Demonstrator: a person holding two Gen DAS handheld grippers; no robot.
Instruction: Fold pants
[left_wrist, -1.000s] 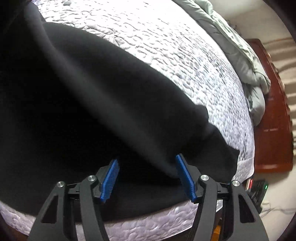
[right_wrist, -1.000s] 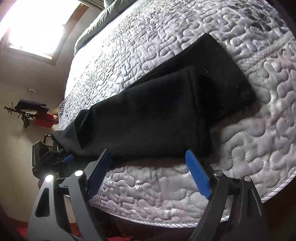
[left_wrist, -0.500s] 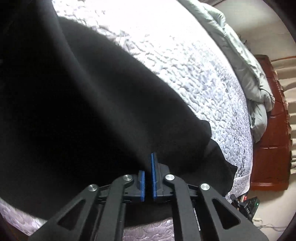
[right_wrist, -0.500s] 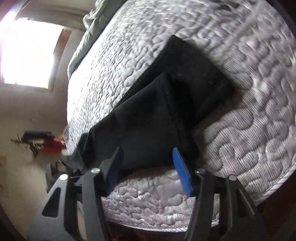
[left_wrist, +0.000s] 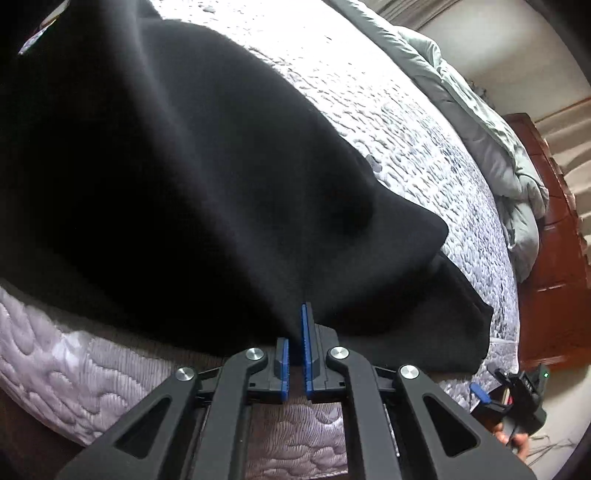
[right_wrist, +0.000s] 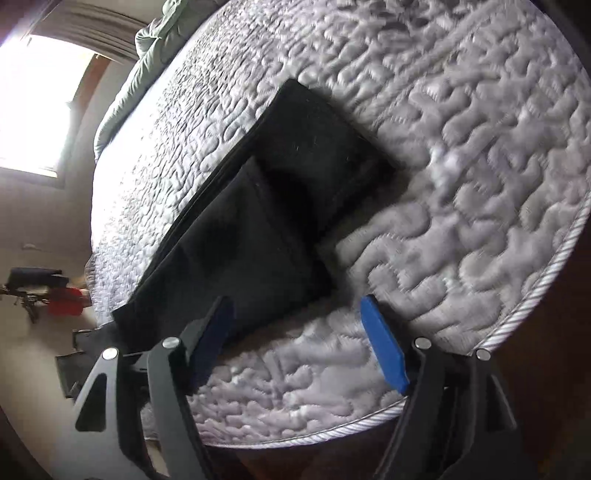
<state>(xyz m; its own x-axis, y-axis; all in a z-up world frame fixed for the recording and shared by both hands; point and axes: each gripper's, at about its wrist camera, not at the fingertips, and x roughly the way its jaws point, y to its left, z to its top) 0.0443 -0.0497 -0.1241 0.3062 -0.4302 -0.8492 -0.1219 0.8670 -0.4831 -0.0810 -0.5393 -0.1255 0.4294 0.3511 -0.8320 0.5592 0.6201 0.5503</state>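
On quilted mattress (right_wrist: 461, 155), black pants (left_wrist: 192, 177) pinched by left tongs (left_wrist: 295, 354); right tongs (right_wrist: 299, 332) apart, gray comforter (left_wrist: 491, 122) beyond

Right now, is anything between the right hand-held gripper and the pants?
Nothing visible. The right hand-held gripper is open just short of the black pants' near edge, with only bare quilted mattress between them.

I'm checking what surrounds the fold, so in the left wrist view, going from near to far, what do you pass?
left claw shut on the fabric → black pants → quilted mattress → grey comforter bunched along the far edge.
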